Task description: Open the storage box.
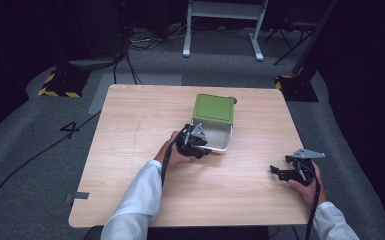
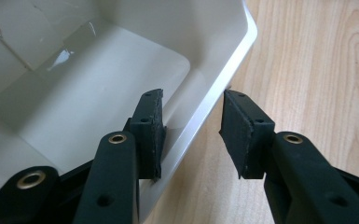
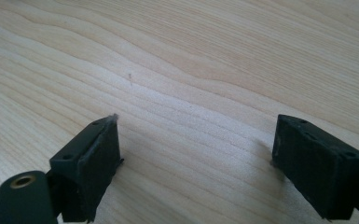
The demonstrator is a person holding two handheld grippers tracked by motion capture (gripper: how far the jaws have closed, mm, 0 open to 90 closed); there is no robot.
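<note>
Straddling the near wall of the white plastic rectangular box (image 2: pixel 200 56), the left gripper (image 2: pixel 191 123) has one black pad (image 2: pixel 150 133) inside the container and the other outside over the wood. In the left gripper view a gap shows between the outer pad and the wall, and the inner pad seems at most to graze it, so I read this as jaws drawn in about as far as the wall allows but cannot say for certain that both pads press on it. The box (image 1: pixel 221 135) sits near the middle of the light wooden table (image 1: pixel 130 165), slightly toward the far edge, with a flat green square lid (image 1: pixel 213 108) resting across its far part and leaving the near part uncovered; its pale inside looks empty. Judging from this, the reach to the box is done and the hold is being set, while lifting, shifting or properly covering the container is not yet done. The right gripper (image 1: pixel 286 172) rests well apart, near the right edge of the table, and the right gripper view shows its jaws spread wide over bare wood with nothing between them. Counted: one box, one lid, one table, two grippers, and two white sleeves coming in from the person's side.
</note>
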